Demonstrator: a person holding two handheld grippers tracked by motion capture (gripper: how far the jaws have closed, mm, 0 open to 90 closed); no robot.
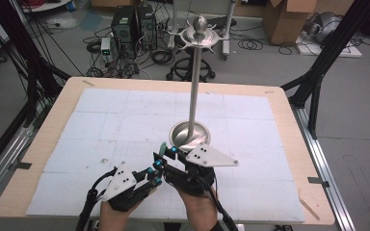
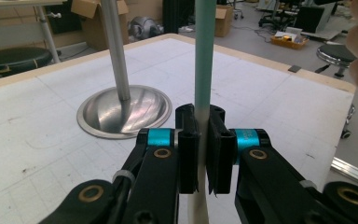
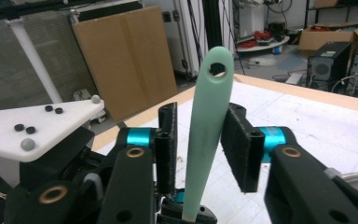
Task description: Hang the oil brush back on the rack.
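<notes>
Steel stand [image 1: 193, 96] on white-covered table [image 1: 101, 115]

High view overhead; gripper views close, sharing the green handle [image 2: 204, 56].

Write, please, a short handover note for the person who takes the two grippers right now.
Left gripper: shut on the green utensil handle, holding it upright.
Right gripper: jaws around the handle's end with the hole, not yet pressing.
Metal stand: on the white mat, just beyond both grippers; its hooks are at the top.
Done: utensil lifted and brought between the right jaws.
Left: probably finish the handover to the right gripper, then hang it on a hook.
</notes>
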